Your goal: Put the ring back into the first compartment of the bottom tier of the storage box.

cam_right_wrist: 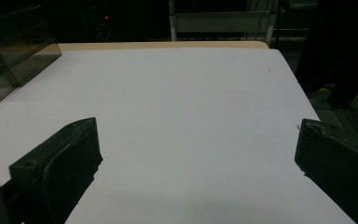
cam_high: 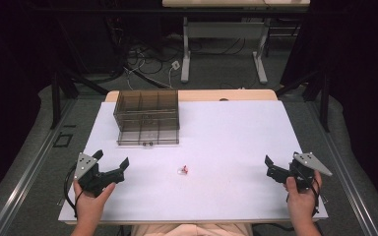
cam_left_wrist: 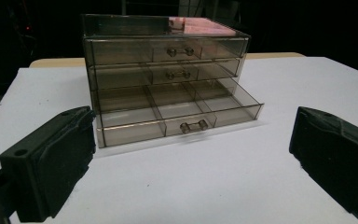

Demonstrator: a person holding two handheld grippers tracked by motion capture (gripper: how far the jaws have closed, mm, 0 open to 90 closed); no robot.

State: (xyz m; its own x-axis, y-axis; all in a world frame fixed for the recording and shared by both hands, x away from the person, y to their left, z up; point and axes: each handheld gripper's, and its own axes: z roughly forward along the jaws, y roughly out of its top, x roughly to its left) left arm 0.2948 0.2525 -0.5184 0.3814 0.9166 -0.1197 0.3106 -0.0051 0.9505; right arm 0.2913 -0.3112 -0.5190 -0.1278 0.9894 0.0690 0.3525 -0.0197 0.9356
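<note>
- Resting low over the white table (cam_high: 226,128), the left gripper (cam_high: 112,164) has its jaws spread wide, nothing between them.
- Straight ahead of it stands a smoky clear drawer box (cam_left_wrist: 168,79), three drawers high, the bottom drawer (cam_left_wrist: 177,114) pulled out.
- The right gripper (cam_high: 275,167), well apart on the far side, is spread as well and holds nothing.
- Between the two grippers, nearer the left one, lies a small red-and-white object (cam_high: 183,170), too small to identify.

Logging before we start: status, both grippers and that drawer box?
Left gripper open, empty. Right gripper open, empty. Drawer box at table's far left, bottom drawer pulled out. Small pink-and-white item lies mid-table, untouched.
</note>
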